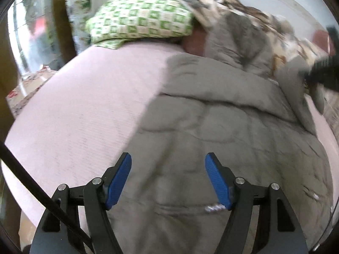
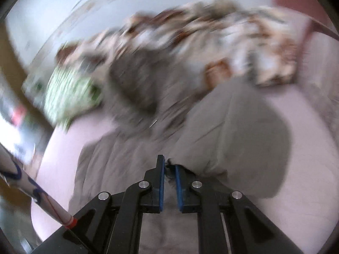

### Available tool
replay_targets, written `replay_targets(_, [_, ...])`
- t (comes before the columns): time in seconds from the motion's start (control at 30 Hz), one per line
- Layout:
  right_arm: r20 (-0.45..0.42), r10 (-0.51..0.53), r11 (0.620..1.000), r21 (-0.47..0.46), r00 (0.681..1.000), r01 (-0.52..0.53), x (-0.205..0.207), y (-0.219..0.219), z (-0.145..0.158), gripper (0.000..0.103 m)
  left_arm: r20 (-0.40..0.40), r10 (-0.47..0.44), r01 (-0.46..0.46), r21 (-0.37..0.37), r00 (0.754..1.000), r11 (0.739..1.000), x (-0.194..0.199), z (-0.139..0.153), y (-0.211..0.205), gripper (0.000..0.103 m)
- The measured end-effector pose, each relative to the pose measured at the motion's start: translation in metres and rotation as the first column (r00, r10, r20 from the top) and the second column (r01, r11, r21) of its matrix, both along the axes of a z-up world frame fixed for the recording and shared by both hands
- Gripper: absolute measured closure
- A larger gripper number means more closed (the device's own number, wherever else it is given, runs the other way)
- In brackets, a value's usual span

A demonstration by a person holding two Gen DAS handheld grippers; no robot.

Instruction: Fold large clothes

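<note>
I can read no brand, label or writing anywhere; the right view is badly blurred. There is one grey quilted jacket (image 1: 222, 131), one green-checked pillow (image 1: 139, 21), one patterned blanket (image 1: 243, 21) and one pink bedsheet (image 1: 74, 105).

My left gripper (image 1: 168, 178) points steeply down over the jacket, its blue pads wide apart with nothing between them; the jacket spreads directly below and ahead of it, a metal zipper pull (image 1: 215, 207) just by the right pad. The pillow is far ahead to the left.

My right gripper (image 2: 169, 180) also tilts down, its pads nearly together and clamped on a pinch of the jacket's (image 2: 233, 127) edge, whose grey cloth bulges just ahead and to the right of the fingers. The blanket (image 2: 211, 38) is heaped well beyond.
</note>
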State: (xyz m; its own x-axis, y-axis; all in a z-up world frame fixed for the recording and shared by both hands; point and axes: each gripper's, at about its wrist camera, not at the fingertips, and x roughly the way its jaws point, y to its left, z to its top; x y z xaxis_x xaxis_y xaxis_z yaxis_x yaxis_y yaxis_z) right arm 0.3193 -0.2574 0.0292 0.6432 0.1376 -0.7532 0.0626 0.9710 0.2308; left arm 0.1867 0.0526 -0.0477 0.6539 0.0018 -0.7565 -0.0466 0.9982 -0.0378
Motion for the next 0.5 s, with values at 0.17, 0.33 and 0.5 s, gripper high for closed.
replay_targets(0.17, [-0.136,0.062,0.998,0.023,0.989,-0.059,0.019,0.045,-0.076,0.092,-0.008,0.057,-0.058,-0.042,0.998,0.997,0.01,0.003,0.024,0.032])
replay_targets(0.33, [-0.178,0.084,0.996,0.054,0.98,-0.076,0.008,0.048,-0.105,0.072,-0.011,0.041,-0.042,-0.056,0.999,0.998,0.011,0.002,0.022,0.032])
replay_targets(0.5, [-0.038,0.053,0.998,0.025,0.998,-0.052,-0.05,0.026,-0.085,0.019,-0.026,-0.023,0.021,-0.062,0.999,0.998,0.012,0.002,0.003,0.032])
